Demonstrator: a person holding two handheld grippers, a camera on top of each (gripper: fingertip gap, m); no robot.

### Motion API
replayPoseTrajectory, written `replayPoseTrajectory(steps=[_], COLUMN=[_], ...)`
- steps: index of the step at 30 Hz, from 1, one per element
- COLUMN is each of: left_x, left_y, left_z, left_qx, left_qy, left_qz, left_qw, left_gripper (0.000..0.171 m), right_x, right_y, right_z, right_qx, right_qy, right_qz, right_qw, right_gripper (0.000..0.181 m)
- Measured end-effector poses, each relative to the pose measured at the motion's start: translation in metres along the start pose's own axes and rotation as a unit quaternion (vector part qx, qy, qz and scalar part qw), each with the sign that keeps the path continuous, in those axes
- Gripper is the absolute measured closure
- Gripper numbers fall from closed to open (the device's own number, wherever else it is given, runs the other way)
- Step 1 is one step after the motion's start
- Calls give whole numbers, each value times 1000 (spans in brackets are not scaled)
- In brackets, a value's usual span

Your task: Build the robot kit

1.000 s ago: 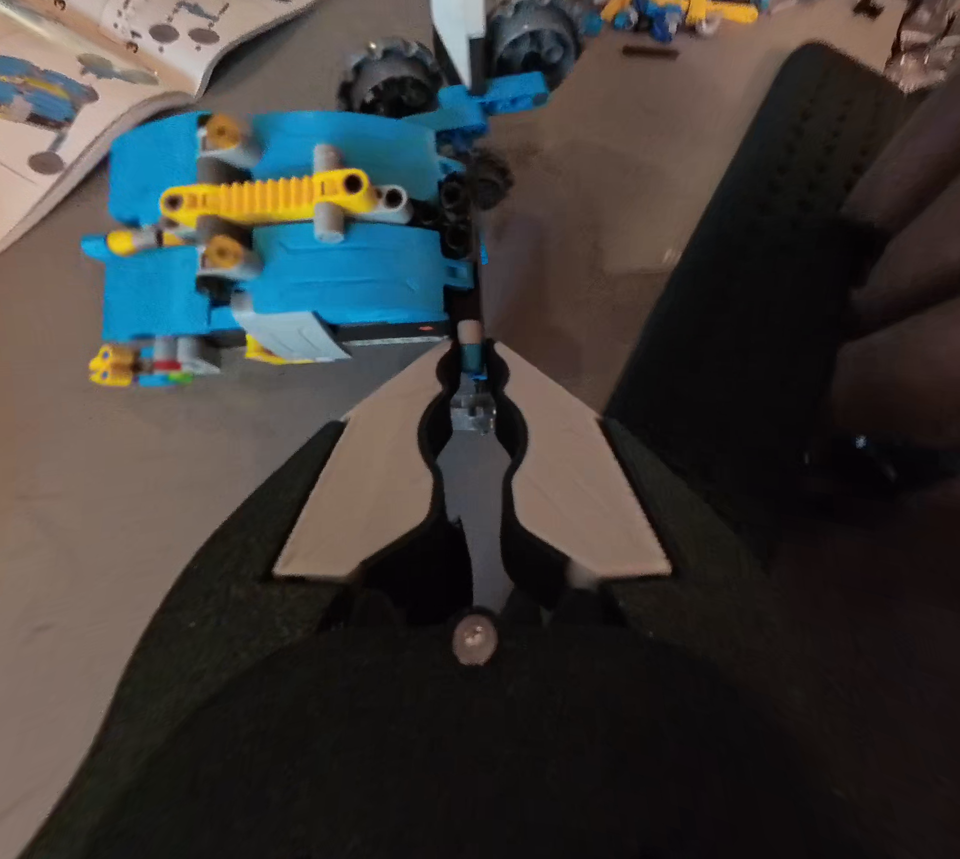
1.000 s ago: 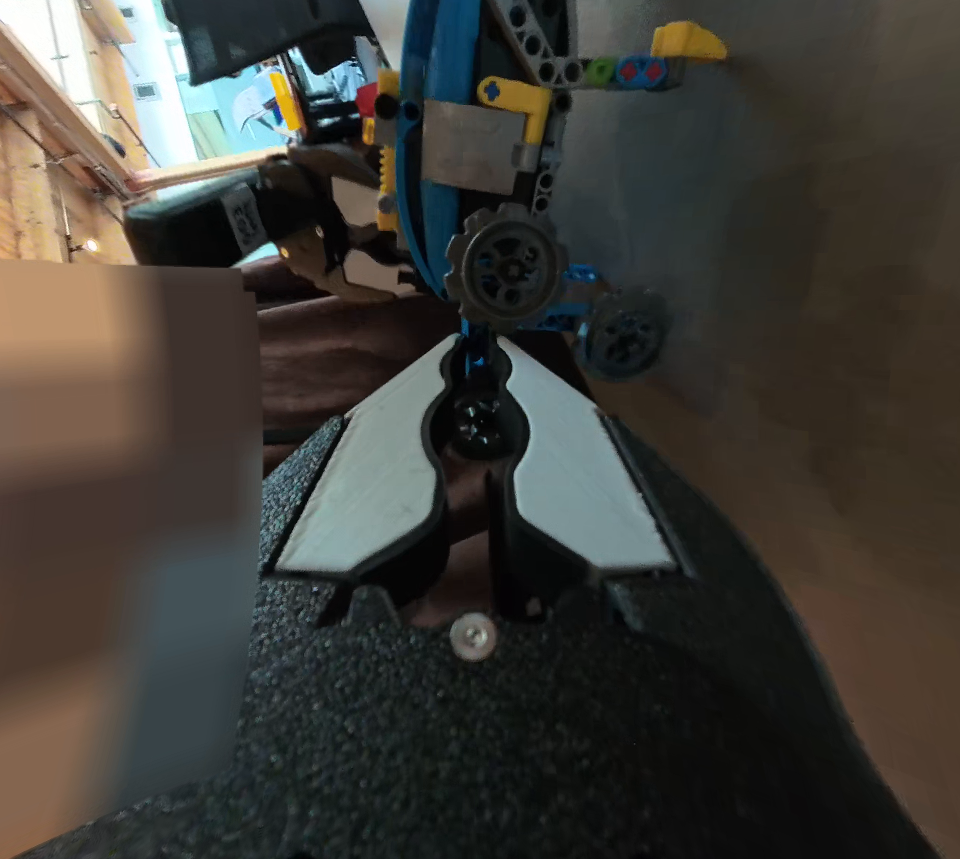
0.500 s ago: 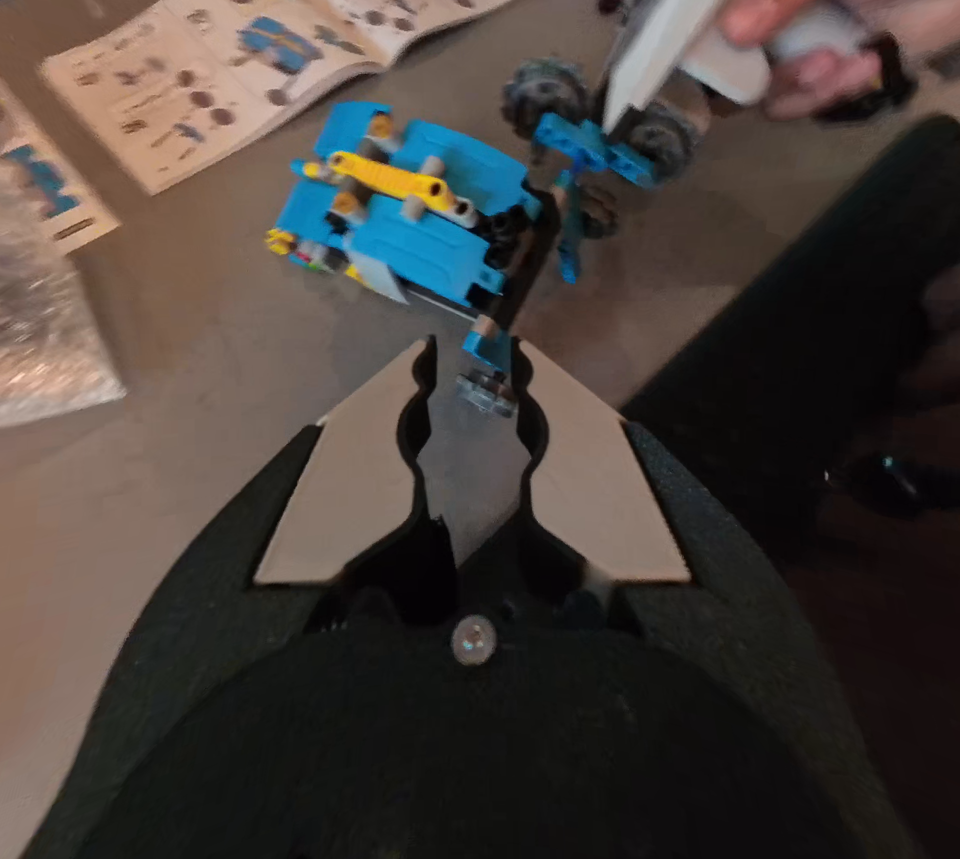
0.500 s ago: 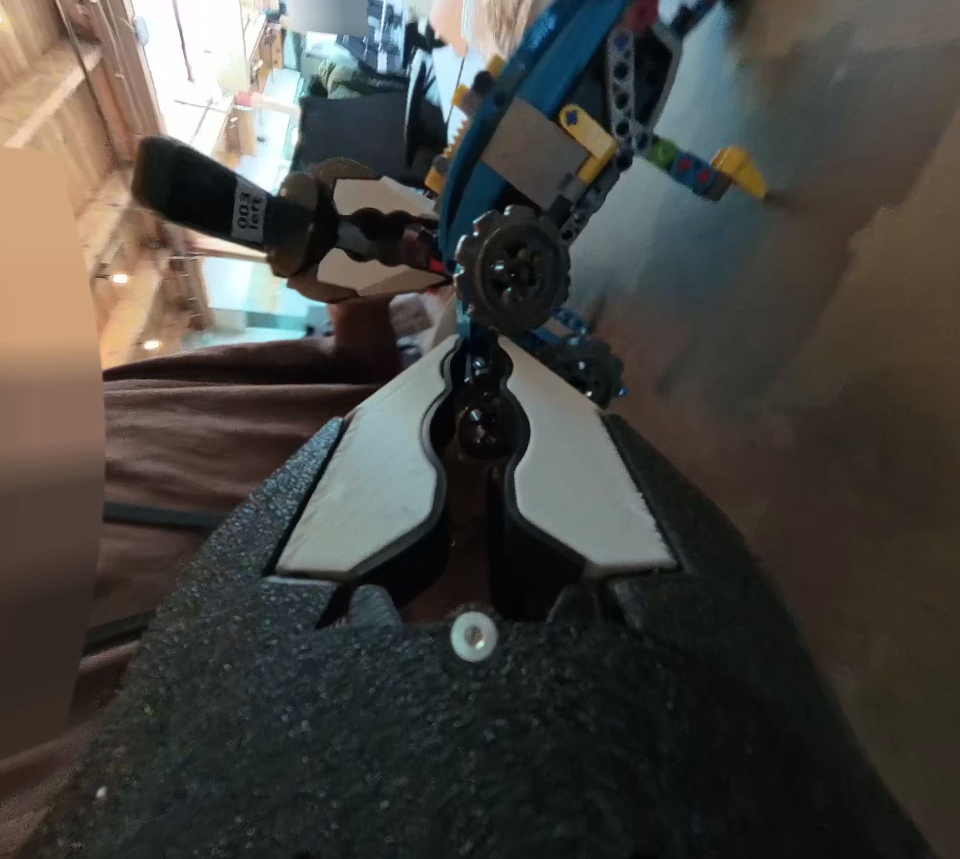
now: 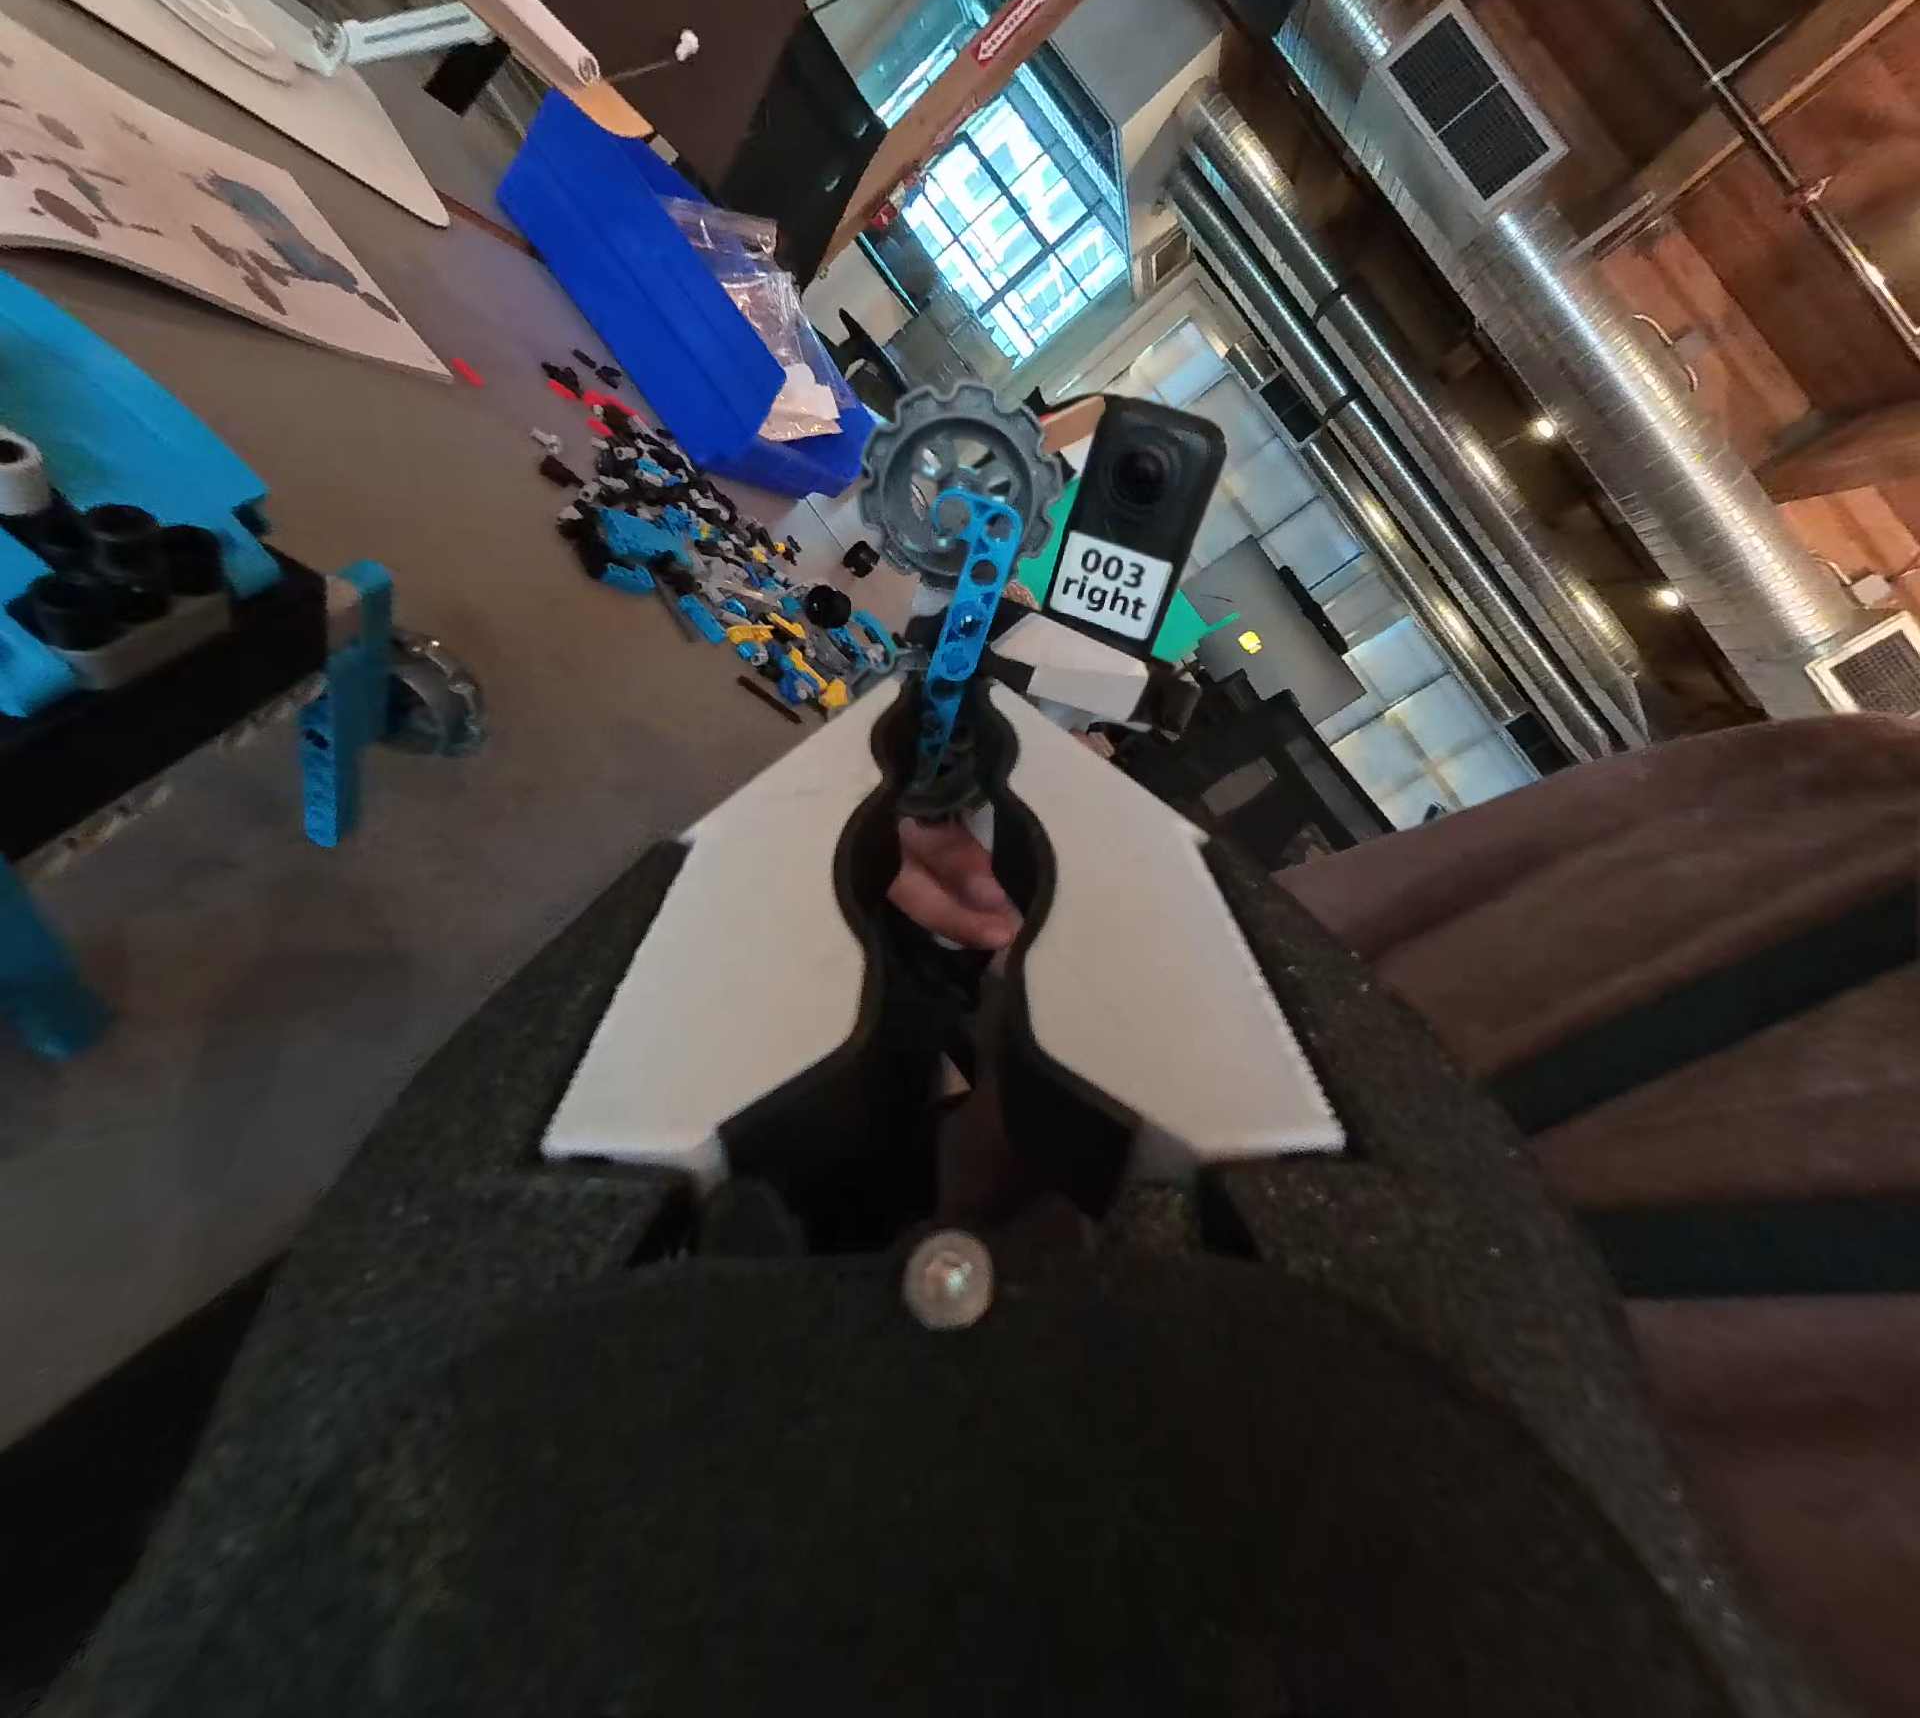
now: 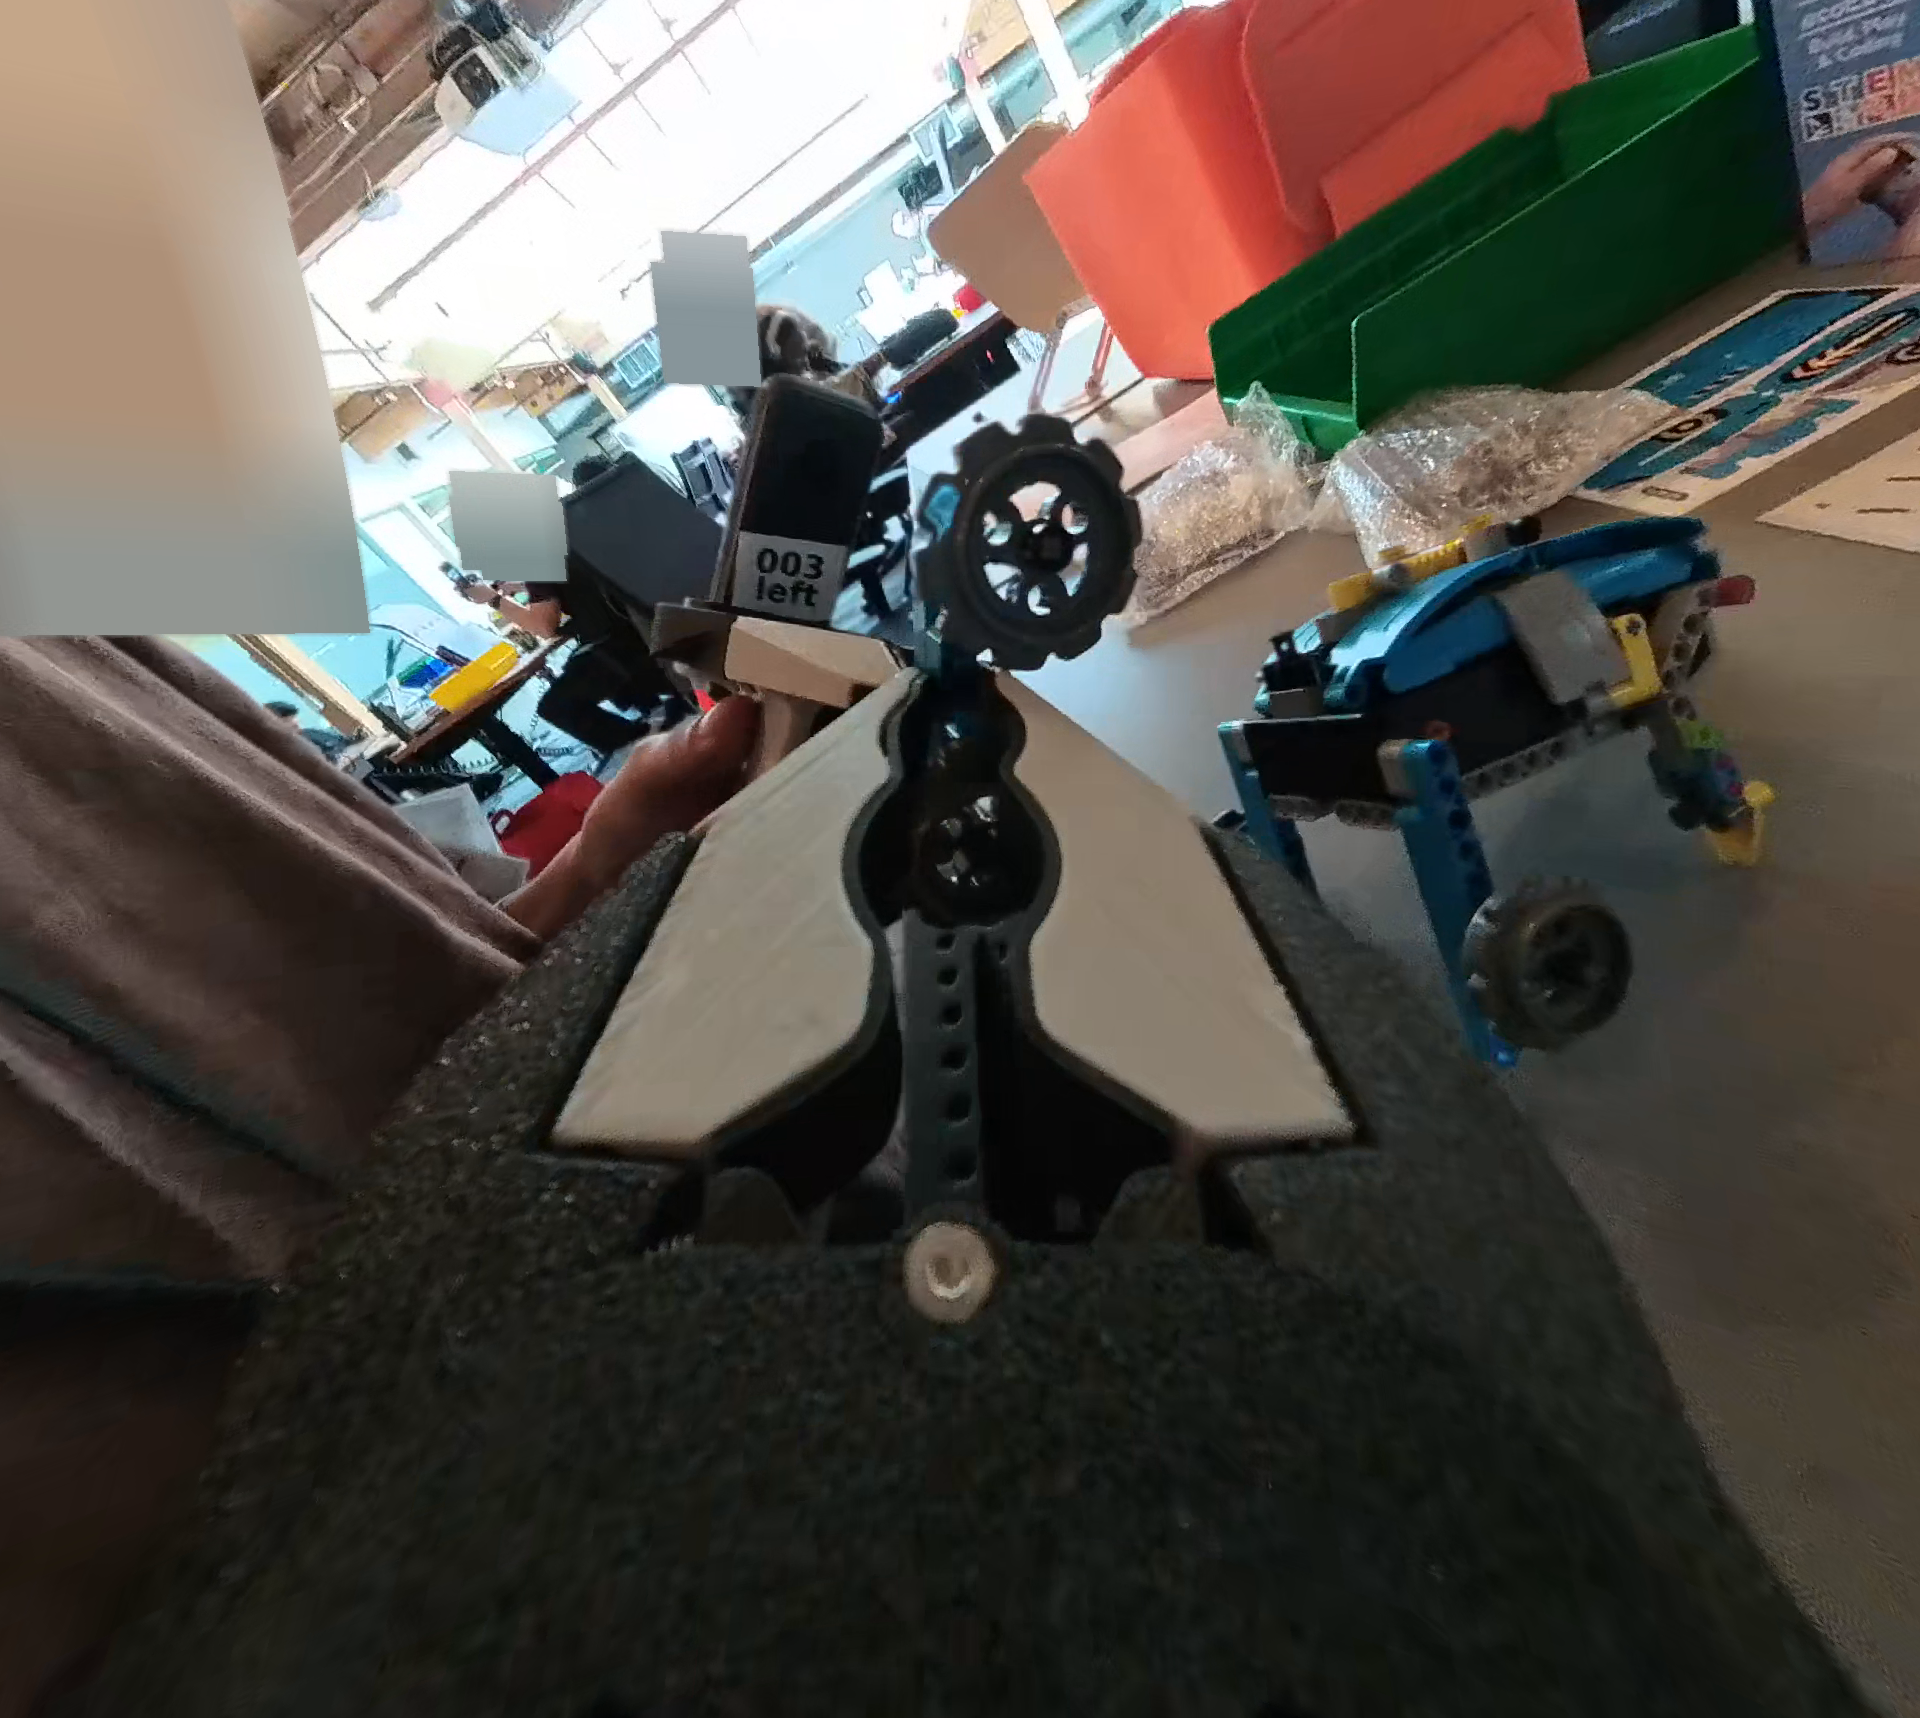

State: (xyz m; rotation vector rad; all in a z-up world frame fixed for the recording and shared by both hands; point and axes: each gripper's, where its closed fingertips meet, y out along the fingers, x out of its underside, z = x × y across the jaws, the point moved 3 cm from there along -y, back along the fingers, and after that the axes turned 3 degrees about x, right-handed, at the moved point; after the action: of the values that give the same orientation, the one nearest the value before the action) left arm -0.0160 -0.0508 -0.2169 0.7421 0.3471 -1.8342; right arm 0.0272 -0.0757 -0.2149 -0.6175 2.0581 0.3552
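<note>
- Blue perforated beam [image 5: 966, 629] with a grey toothed wheel [image 5: 961, 492] on its far end sits dead centre of the left wrist view, and the left gripper [image 5: 940, 733] has its jaws pinching that beam near the tips.
- Over in the right wrist view, the same beam [image 6: 940, 1034] runs straight down the slot of the right gripper [image 6: 961, 702], its jaws pressed onto it, with a small black gear [image 6: 961, 853] in the round cut-out and the wheel [image 6: 1039, 572] standing just above the tips.
- Both grippers meet nose to nose on this one piece, held up off the counter [image 6: 1714, 1253].
- At centre right of the right wrist view, the blue brick vehicle [image 6: 1496, 681] stands on the counter, well apart from the held piece, one wheeled leg [image 6: 1548, 962] hanging low.
- Behind it lie crinkled clear bags [image 6: 1403, 463], a green bin [image 6: 1507, 245] and an orange carrier [image 6: 1299, 110] in the upper right.
- In the left wrist view, a scatter of loose bricks [image 5: 707, 567] lies at centre left beside a blue tray [image 5: 644, 286], with an open instruction booklet [image 5: 156, 214] at upper left.
- A person's fingers [image 5: 951, 889] show through the gap behind the left jaws.
</note>
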Motion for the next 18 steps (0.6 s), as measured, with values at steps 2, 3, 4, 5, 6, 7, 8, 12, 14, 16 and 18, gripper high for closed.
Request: replayPoseTrajectory(steps=[2,3,4,5,6,7,8,12,14,16,18], left_x=[-3,-7,-11,-15,-18,-19,-16,-9,-12,-12,-10], left_y=[-4,-9,-14,-19,-20,-18,-14,-4,-5,-4,-1], left_z=[3,4,4,4,6,8,10,10,8,4,2], left_qx=[7,10,7,2,1,3,8,-8,-11,-17,-15], left_qy=[-11,-15,-15,-9,1,9,15,46,48,54,57], left_qz=[9,21,30,37,40,31,9,-43,-60,-88,-113], left_qw=[1000,1000,999,999,999,999,1000,998,997,995,992], left_gripper=[156,153,151,151,150,150,150,163,165,166,166], right_x=[1,2,2,4,8,12,15,11,10,12,12], right_y=[-3,-5,-6,-7,-5,-2,1,10,12,12,8], right_z=[-1,1,2,2,1,-3,-8,-16,-14,-11,-6], right_qx=[6,15,24,25,22,18,17,18,0,-22,-39], right_qy=[10,12,16,23,29,24,10,-5,10,-1,-47], right_qz=[5,11,18,20,15,9,6,19,16,-6,-54], right_qw=[1000,1000,999,999,999,1000,1000,1000,1000,1000,997], right_gripper=[174,175,173,175,174,174,174,173,172,171,169])
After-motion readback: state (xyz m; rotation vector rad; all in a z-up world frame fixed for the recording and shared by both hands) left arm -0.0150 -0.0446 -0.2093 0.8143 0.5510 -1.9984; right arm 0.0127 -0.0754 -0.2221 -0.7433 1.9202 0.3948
